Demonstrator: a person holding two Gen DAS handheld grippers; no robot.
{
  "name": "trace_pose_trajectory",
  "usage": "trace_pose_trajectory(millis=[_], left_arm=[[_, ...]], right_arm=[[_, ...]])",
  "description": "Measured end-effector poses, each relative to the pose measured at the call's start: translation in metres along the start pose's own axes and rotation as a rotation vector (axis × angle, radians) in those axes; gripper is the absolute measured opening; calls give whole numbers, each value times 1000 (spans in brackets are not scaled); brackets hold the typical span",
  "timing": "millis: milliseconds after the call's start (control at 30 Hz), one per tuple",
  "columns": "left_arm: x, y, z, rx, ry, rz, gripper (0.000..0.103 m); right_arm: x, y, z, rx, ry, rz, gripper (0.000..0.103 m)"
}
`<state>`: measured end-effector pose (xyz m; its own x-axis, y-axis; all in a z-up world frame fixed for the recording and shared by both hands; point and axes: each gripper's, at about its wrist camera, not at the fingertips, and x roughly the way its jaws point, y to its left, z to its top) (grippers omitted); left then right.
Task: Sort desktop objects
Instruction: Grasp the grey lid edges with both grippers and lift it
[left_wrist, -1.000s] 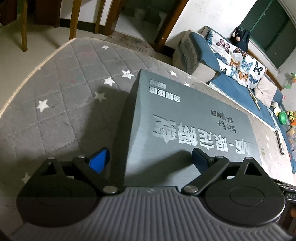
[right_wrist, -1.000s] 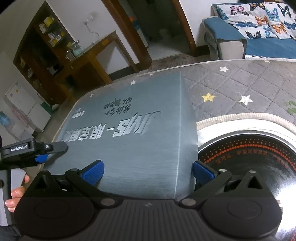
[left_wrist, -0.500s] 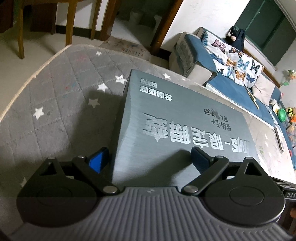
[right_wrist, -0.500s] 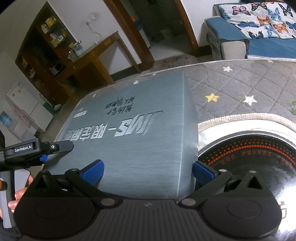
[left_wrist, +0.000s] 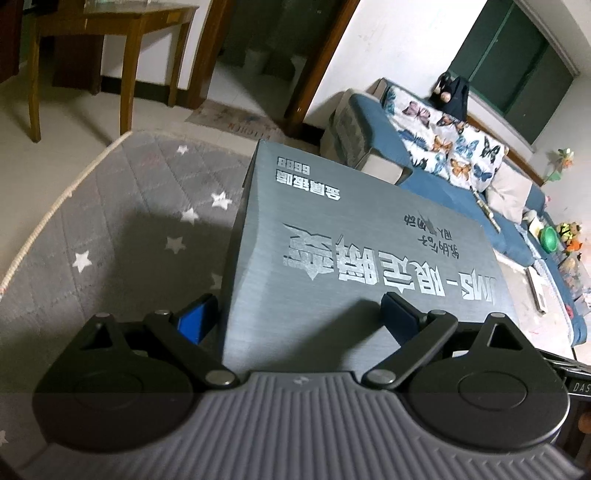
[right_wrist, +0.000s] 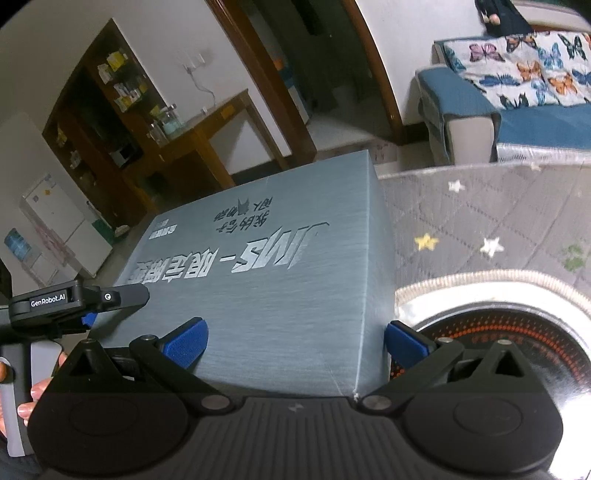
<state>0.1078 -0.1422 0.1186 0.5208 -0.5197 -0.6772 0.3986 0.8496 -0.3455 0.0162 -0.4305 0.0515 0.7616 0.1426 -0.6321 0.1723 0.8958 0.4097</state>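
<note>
So the big grey box (left_wrist: 362, 258) was sitting between both grippers, one at each short end, w/ its long axis running from the left gripper (left_wrist: 299, 314) across to the right gripper (right_wrist: 295, 338). Each one had its jaws spread wide at a corner of the box: one blue pad over the lid, the other outside the side wall. Looked to me like the box was being carried by both ends, bc its far edge showed above the star-pattern mat (left_wrist: 122, 221) w/ floor visible past it, but I couldn't tell if the pads were actually pinching anything or just cradling it. Neither hand was nearer tbh, the box spanned the whole gap, so imo any move had to be both grippers together or it'd twist. Room-wise: the mat looked bare on the left side and its corded rim wasn't far off. On the right, the round black cooktop (right_wrist: 498, 343) was just beside the box corner and right under that gripper's outer pad, so that's the edge I'd watch. The sofa (right_wrist: 517, 110) was well apart, past the mat.
</note>
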Motion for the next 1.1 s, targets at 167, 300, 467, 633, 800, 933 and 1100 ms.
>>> trace_pose_trajectory(millis=[167,300,467,633,800,933,1100], left_arm=[[-21,-10,3,10,-24,-11,95],[-36,-17,0,14,-29,-15,95],[-56,-26,-10,33,-43,-15,95],[-75,-30,-26,33,-39,-23,95],[-94,-34,-45,37,-28,-37,95],[-110,-37,-62,42,-26,-42,95],[-130,-38,-84,48,-19,-44,95]], right_arm=[[-22,10,6,-17,-32,0,103],[-40,19,7,-23,-49,-5,103],[-64,28,-1,-36,-62,-17,103],[-84,36,-12,-41,-74,-23,103],[-107,39,-29,-48,-84,-30,103],[-128,42,-45,-54,-92,-35,103],[-148,49,-68,-52,-105,-40,103]])
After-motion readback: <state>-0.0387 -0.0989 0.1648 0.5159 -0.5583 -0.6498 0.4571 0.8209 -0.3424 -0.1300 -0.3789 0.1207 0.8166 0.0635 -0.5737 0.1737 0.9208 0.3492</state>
